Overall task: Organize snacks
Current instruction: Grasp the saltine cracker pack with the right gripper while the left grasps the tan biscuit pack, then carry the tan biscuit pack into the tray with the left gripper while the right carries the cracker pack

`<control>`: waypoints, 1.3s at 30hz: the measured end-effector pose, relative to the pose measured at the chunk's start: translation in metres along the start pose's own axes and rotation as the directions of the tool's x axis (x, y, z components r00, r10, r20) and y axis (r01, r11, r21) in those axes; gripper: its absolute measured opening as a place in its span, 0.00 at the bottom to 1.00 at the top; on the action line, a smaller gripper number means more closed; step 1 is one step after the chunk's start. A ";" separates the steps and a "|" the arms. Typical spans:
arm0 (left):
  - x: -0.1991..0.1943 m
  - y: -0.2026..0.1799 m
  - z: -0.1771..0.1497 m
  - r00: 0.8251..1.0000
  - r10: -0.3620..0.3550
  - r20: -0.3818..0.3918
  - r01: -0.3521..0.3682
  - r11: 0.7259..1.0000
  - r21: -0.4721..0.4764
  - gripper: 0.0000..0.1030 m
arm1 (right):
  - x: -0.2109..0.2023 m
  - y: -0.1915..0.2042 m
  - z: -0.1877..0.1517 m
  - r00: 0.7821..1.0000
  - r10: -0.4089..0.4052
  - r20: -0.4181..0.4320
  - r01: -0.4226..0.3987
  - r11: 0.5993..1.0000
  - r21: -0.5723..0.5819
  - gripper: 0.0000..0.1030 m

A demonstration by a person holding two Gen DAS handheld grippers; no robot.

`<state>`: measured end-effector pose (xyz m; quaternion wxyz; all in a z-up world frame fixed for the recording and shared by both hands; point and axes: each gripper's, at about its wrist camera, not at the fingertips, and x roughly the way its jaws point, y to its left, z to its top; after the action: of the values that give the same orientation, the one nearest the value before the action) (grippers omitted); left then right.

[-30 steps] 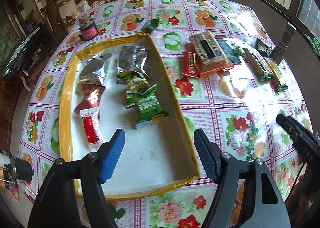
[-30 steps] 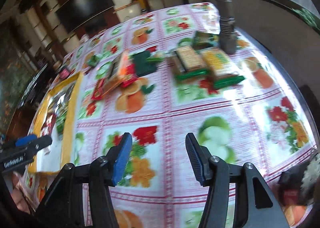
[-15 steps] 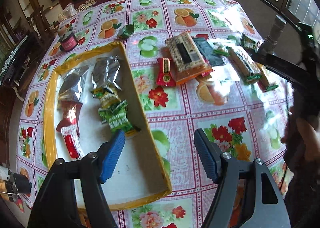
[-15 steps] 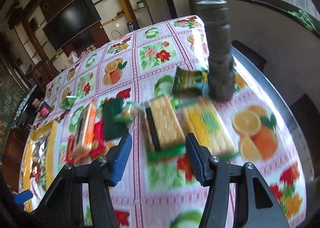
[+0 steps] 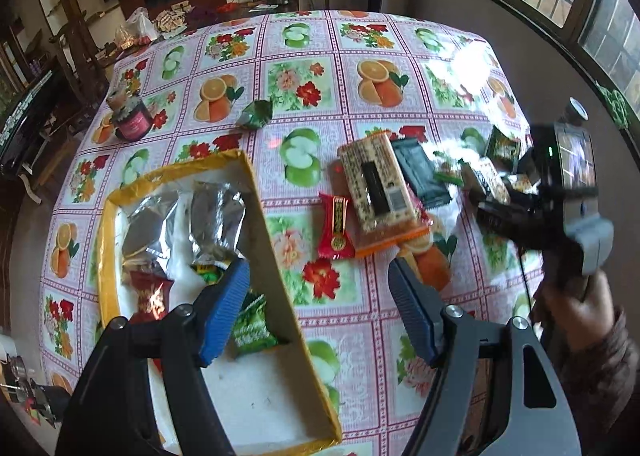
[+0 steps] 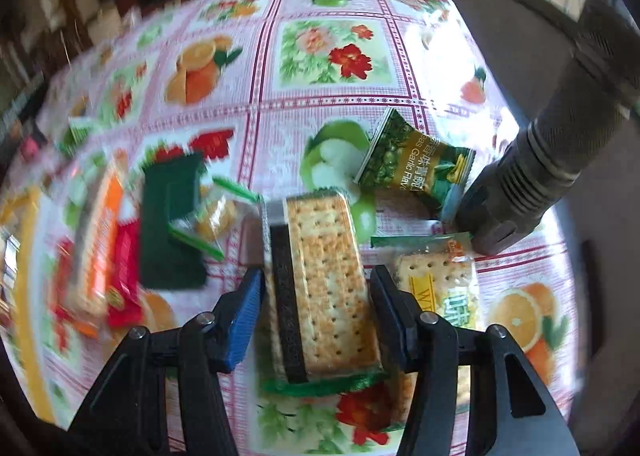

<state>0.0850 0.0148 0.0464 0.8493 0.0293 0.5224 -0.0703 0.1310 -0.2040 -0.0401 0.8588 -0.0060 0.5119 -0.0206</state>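
A long cracker pack (image 6: 324,280) with green ends lies between the fingers of my right gripper (image 6: 316,276). Its jaws are closing on both long sides of the pack, and a sliver of gap still shows. A second cracker pack (image 6: 444,288) and a green garlic-pea packet (image 6: 416,164) lie just to the right. My left gripper (image 5: 318,272) hangs open and empty above the right wall of the yellow-rimmed box (image 5: 264,192). Inside the box are silver packets (image 5: 216,212), red ones (image 5: 150,292) and a green one (image 5: 252,328).
A dark flashlight (image 6: 560,136) stands right beside the crackers. Loose on the flowered tablecloth lie a red packet (image 5: 336,228), a big pack over an orange one (image 5: 376,184), a dark green pack (image 5: 420,172) and a green candy (image 5: 254,114). A jar (image 5: 130,118) stands far left.
My right gripper has travelled across the table to the cracker pack, straddles it and has narrowed its jaws. The left gripper has drifted right, off the middle of the box.
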 end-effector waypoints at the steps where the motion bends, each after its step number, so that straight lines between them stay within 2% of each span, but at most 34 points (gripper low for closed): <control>1: 0.003 -0.002 0.006 1.000 0.001 -0.006 -0.001 1.000 -0.002 0.71 | -0.002 -0.003 -0.003 1.000 0.005 0.005 -0.005 1.000 0.021 0.46; 5: 0.021 -0.015 0.029 0.998 -0.033 -0.050 0.032 0.999 -0.006 0.71 | -0.014 -0.004 -0.024 1.000 0.010 0.021 -0.010 1.000 0.028 0.45; 9: 0.040 -0.036 0.041 0.996 -0.054 -0.075 0.054 0.999 -0.002 0.70 | -0.033 -0.001 -0.057 0.999 0.039 0.035 -0.039 0.999 0.018 0.45; 12: 0.059 -0.054 0.049 0.994 -0.052 -0.093 0.050 0.998 -0.024 0.70 | -0.048 0.002 -0.085 0.995 0.058 0.075 -0.060 0.998 0.015 0.45; 15: 0.081 -0.070 0.058 0.993 -0.013 -0.119 0.007 0.999 -0.048 0.70 | -0.053 0.006 -0.098 0.991 0.048 0.123 -0.050 0.999 0.019 0.45; 19: 0.110 -0.074 0.066 0.980 0.093 -0.178 -0.107 0.991 -0.075 0.70 | -0.054 0.007 -0.101 0.988 0.046 0.146 -0.051 0.998 0.025 0.45; 22: 0.126 -0.064 0.073 0.974 0.094 -0.207 -0.120 0.986 -0.118 0.70 | -0.053 0.007 -0.099 0.987 0.050 0.155 -0.054 0.998 0.027 0.45; 26: 0.145 -0.059 0.085 0.965 0.104 -0.241 -0.137 0.983 -0.124 0.70 | -0.054 0.009 -0.100 0.985 0.042 0.165 -0.046 0.999 0.018 0.47; 30: 0.158 -0.062 0.085 0.955 0.059 -0.291 -0.095 0.989 -0.110 0.70 | -0.054 0.013 -0.100 0.985 0.032 0.168 -0.034 0.999 0.010 0.49; 32: 0.155 -0.066 0.081 0.962 0.065 -0.267 -0.094 0.991 -0.095 0.62 | -0.054 0.012 -0.101 0.985 0.034 0.169 -0.037 0.999 0.011 0.49; 33: 0.152 -0.066 0.080 0.964 0.063 -0.259 -0.091 0.991 -0.097 0.53 | -0.054 0.012 -0.102 0.985 0.036 0.171 -0.039 0.999 0.014 0.49; 36: 0.147 -0.061 0.074 0.962 -0.001 -0.272 -0.036 0.991 -0.131 0.53 | -0.054 0.010 -0.101 0.983 0.049 0.178 -0.055 0.998 0.029 0.49; 39: 0.141 -0.057 0.064 0.963 -0.018 -0.269 -0.014 0.993 -0.117 0.53 | -0.054 0.005 -0.100 0.981 0.060 0.182 -0.071 0.996 0.052 0.46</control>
<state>0.1959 -0.0623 -0.0492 0.7705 -0.0118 0.6363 -0.0355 0.0173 -0.1956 -0.0403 0.9016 0.0341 0.4311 -0.0067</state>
